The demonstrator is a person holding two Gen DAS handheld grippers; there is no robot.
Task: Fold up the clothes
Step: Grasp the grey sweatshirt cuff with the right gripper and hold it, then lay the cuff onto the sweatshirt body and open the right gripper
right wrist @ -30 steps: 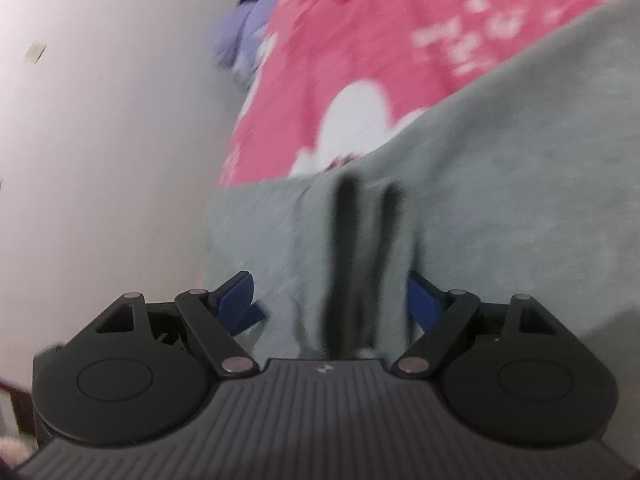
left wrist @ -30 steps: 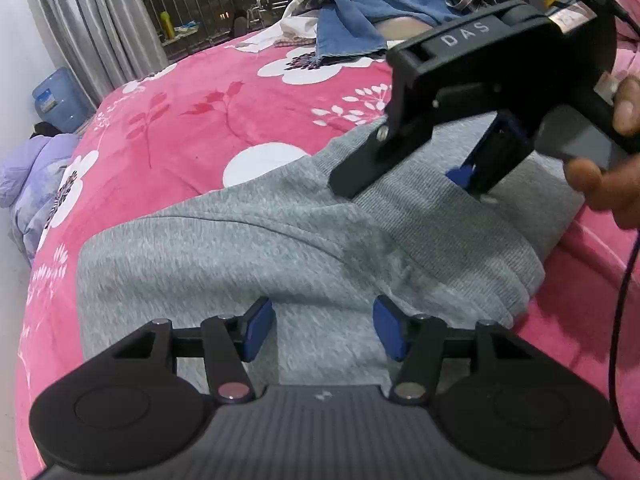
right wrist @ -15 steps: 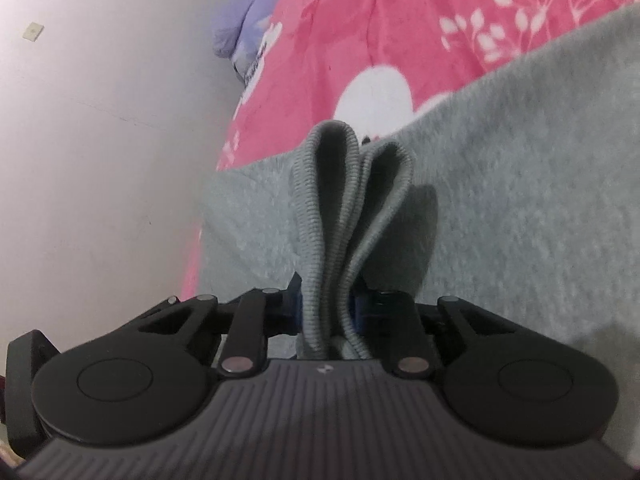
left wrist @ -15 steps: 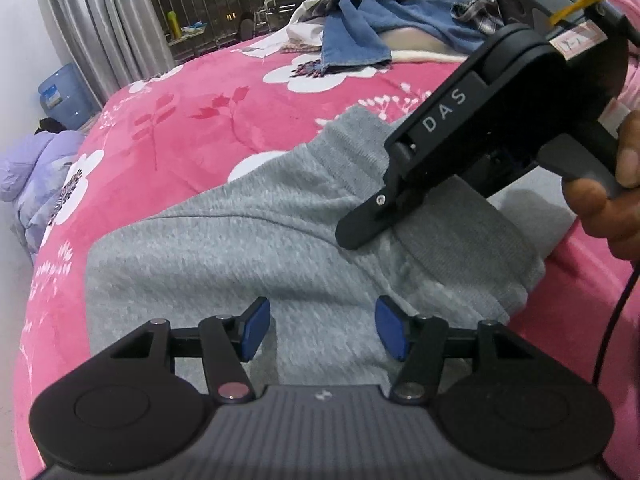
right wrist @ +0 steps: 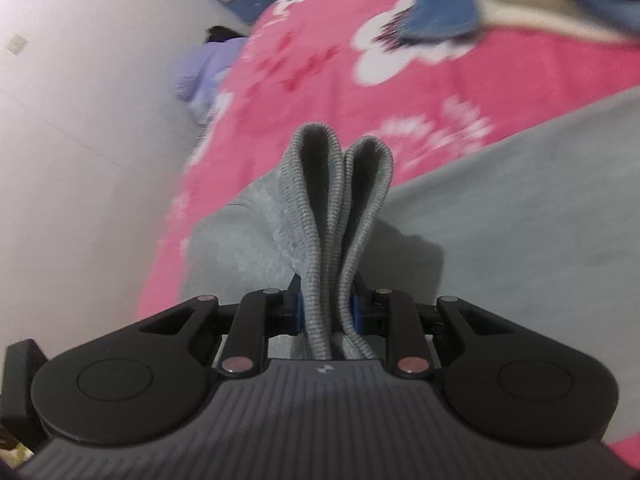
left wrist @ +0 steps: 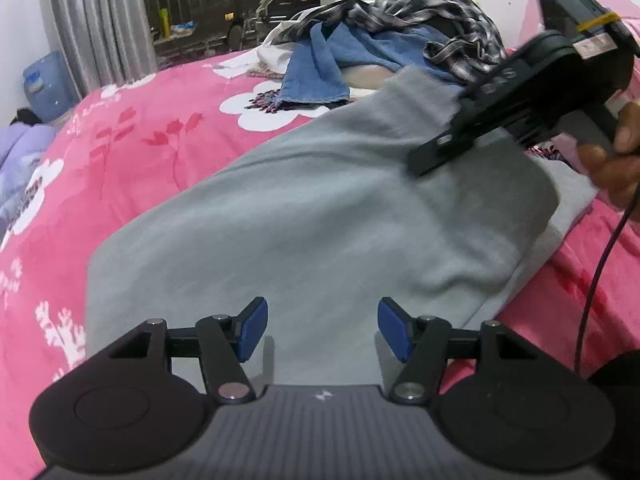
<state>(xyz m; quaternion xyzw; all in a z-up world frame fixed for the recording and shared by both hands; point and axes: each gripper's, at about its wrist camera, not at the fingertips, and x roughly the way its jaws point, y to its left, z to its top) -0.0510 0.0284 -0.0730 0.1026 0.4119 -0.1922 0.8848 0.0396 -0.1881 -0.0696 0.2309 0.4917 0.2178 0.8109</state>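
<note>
A grey sweat garment (left wrist: 304, 224) lies on the pink flowered bedspread (left wrist: 132, 140). My right gripper (right wrist: 326, 306) is shut on its doubled ribbed hem (right wrist: 336, 200), which stands up between the pads. In the left wrist view the right gripper (left wrist: 500, 120) holds that end lifted at the far right, the cloth stretched up toward it. My left gripper (left wrist: 320, 328) is open and empty, low over the garment's near end.
A pile of clothes lies at the far side of the bed: blue denim (left wrist: 320, 68) and a plaid shirt (left wrist: 440, 16). A blue water jug (left wrist: 44, 84) and a lilac bundle (right wrist: 204, 68) sit on the floor at the left. A cable (left wrist: 600, 272) hangs at the right.
My right gripper closed on the ribbed hem, then lifted it up and away toward the far right, stretching the garment. My left gripper stayed open over the near end.
</note>
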